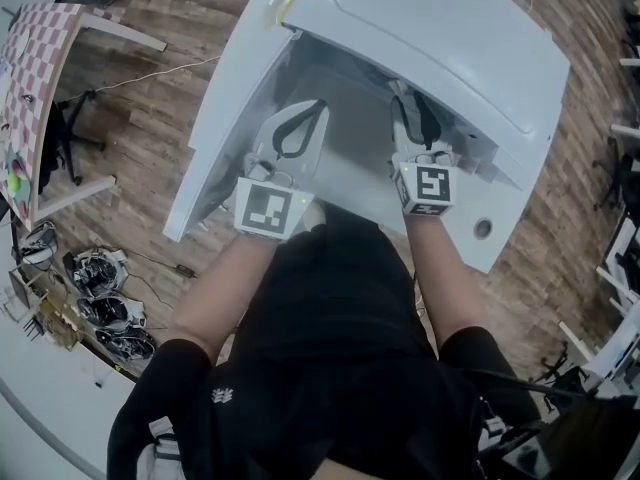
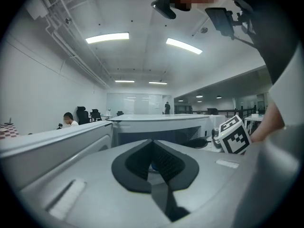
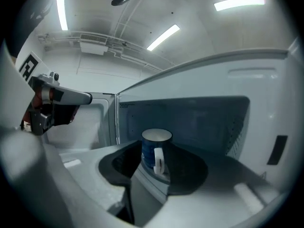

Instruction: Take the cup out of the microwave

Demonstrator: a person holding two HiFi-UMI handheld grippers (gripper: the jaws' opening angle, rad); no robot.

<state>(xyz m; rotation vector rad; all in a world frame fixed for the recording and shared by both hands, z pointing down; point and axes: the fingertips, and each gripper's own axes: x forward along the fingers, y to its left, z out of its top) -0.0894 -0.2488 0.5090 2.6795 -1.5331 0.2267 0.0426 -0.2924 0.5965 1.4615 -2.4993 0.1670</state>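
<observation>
Door's open, cup isn't out yet

The right gripper (image 1: 402, 94) is hovering at the opening with its jaws slightly apart and nothing in them. The left gripper (image 1: 314, 110) is sitting closed and empty beside the door (image 1: 218, 138). The cup (image 3: 155, 152) is standing upright inside the microwave (image 1: 440, 38), so I'm guessing the whole grab-and-lift is left.

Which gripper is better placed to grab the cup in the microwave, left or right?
Right. The right gripper view shows the cup upright inside the microwave, straight ahead, framed by the right gripper's parted jaws, handle facing it. The left gripper sits nearer the open door, jaws together.
</observation>
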